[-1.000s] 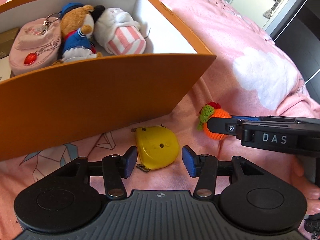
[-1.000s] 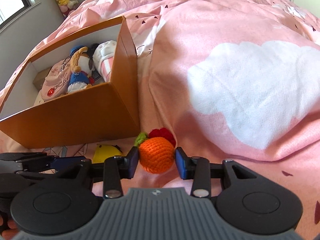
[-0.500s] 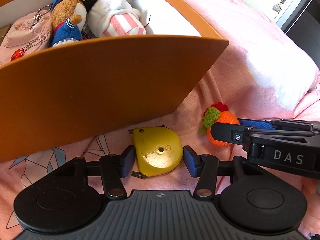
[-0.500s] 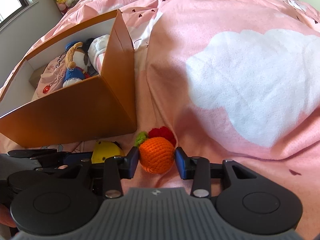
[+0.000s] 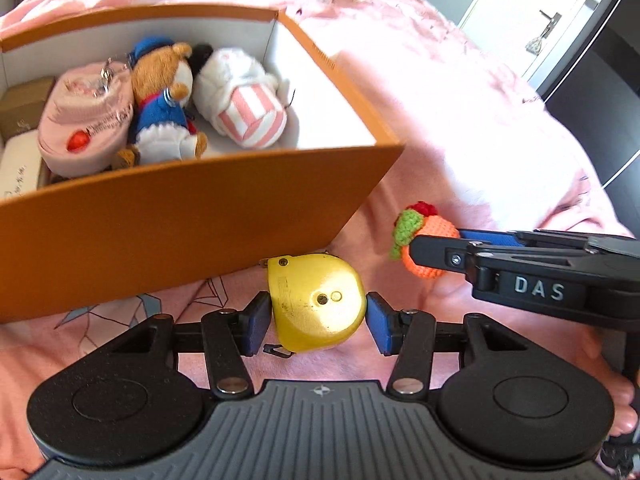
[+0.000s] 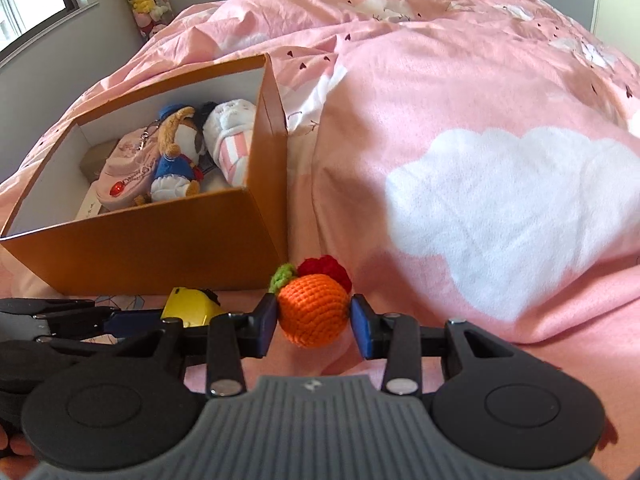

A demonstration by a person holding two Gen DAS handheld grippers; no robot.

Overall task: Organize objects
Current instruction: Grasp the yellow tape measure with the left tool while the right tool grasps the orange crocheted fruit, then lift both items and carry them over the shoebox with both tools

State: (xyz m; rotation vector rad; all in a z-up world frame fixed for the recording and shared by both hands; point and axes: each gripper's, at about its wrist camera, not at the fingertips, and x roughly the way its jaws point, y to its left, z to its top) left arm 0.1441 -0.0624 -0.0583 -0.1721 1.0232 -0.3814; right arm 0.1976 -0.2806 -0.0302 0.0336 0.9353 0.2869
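While two items remain outside the orange box point(image 5: 168, 220), the sorting stands partly complete.

Stowed in the box, at its right end: pink pouch point(image 5: 86, 132); plush bear in blue jacket point(image 5: 162, 120); white plush with pink stripes point(image 5: 240, 108); a tan carton point(image 5: 24, 104) and a white one point(image 5: 18, 168) farther left. Bare white floor shows at the near right corner.

Outstanding, item one: yellow tape measure point(image 5: 316, 304), clamped between the blue pads of the left gripper point(image 5: 316, 316), just beside the box's near wall, low over the pink duvet point(image 6: 460, 92); whether it is lifted clear I cannot tell.

Outstanding, item two: crocheted orange fruit point(image 6: 312, 310) with green leaf and red tuft, pinched by the right gripper point(image 6: 314, 320), near the box's front corner.

Remaining, by my estimate: carry both over the rim, release inside.
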